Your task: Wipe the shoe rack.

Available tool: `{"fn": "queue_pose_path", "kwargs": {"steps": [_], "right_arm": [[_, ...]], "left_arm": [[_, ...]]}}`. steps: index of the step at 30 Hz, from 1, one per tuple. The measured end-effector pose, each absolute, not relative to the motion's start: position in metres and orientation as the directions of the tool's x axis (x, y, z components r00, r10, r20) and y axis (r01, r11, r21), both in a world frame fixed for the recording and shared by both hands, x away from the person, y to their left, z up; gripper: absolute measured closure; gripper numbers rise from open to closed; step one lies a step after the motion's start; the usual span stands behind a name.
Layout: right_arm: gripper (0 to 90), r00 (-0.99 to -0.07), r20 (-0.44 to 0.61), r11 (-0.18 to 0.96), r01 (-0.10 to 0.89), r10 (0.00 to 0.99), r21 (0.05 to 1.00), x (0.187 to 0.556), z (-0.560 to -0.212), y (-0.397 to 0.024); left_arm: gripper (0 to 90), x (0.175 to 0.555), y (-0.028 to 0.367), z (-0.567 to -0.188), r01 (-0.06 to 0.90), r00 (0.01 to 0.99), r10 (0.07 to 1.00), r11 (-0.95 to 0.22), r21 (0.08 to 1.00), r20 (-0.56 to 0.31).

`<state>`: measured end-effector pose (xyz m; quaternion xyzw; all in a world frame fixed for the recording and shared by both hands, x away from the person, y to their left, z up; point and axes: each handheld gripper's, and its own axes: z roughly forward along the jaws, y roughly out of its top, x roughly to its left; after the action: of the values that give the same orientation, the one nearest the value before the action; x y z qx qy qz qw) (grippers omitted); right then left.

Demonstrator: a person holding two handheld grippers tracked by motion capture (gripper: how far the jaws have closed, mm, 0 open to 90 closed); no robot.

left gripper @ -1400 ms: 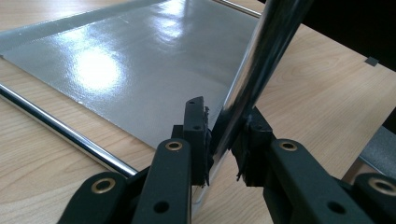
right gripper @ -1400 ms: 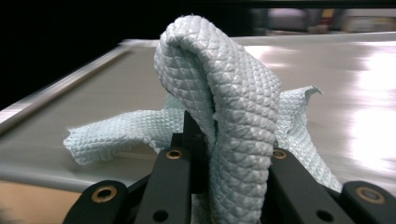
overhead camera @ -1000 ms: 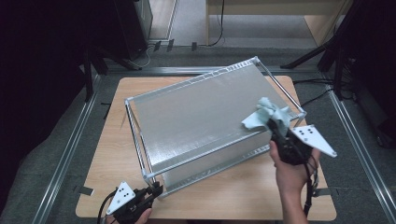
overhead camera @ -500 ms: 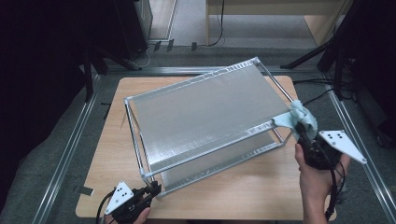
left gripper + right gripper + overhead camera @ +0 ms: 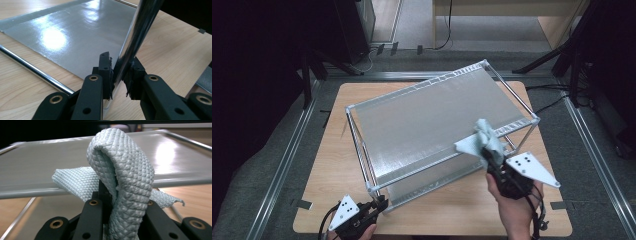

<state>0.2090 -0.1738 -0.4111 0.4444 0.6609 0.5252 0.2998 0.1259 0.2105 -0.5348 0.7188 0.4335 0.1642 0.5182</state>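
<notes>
A two-tier metal shelf rack (image 5: 432, 120) stands slantwise on the wooden table (image 5: 327, 150). My left gripper (image 5: 379, 204), at the rack's near-left corner, is shut on the chrome corner post (image 5: 136, 30) just above the lower shelf (image 5: 75, 35); both pads press the post. My right gripper (image 5: 491, 156) is shut on a pale blue waffle cloth (image 5: 482, 140), which lies on the near-right edge of the top shelf (image 5: 50, 162). The cloth (image 5: 125, 175) is bunched and folds over the jaws, hiding the pads.
Aluminium rails (image 5: 287, 165) frame the table on both sides and at the back. Cables (image 5: 552, 100) trail on the floor at the right. Bare tabletop lies along the near edge between the two hands and left of the rack.
The right gripper swung the cloth off the top shelf's right corner, then brought it back left onto the shelf's near edge. The left gripper stayed on the post.
</notes>
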Motion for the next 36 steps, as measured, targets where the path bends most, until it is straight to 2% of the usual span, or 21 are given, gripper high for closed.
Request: {"fn": "queue_pose_path", "kwargs": {"steps": [7, 18, 22, 27, 36], "right_arm": [[79.5, -0.578, 0.077, 0.096, 0.264, 0.812, 0.96, 0.186, -0.412, -0.12], [79.2, -0.758, 0.119, 0.128, 0.259, 0.641, 0.957, 0.155, -0.419, -0.062], [79.0, -0.803, 0.078, 0.179, 0.225, 0.591, 0.958, 0.15, -0.419, -0.054], [78.9, -0.77, 0.108, 0.153, 0.259, 0.629, 0.954, 0.164, -0.417, -0.077], [79.0, -0.569, 0.138, 0.057, 0.31, 0.81, 0.949, 0.203, -0.422, -0.154]], "left_arm": [[77.1, 0.125, 0.208, -0.535, 0.455, 0.581, 0.785, -0.093, 0.886, -0.215], [77.2, 0.124, 0.2, -0.535, 0.445, 0.606, 0.768, -0.109, 0.889, -0.209], [77.3, 0.123, 0.2, -0.535, 0.444, 0.613, 0.763, -0.116, 0.889, -0.206], [77.4, 0.123, 0.202, -0.534, 0.444, 0.614, 0.763, -0.122, 0.888, -0.203], [77.4, 0.124, 0.208, -0.535, 0.448, 0.6, 0.773, -0.11, 0.887, -0.208]]}}
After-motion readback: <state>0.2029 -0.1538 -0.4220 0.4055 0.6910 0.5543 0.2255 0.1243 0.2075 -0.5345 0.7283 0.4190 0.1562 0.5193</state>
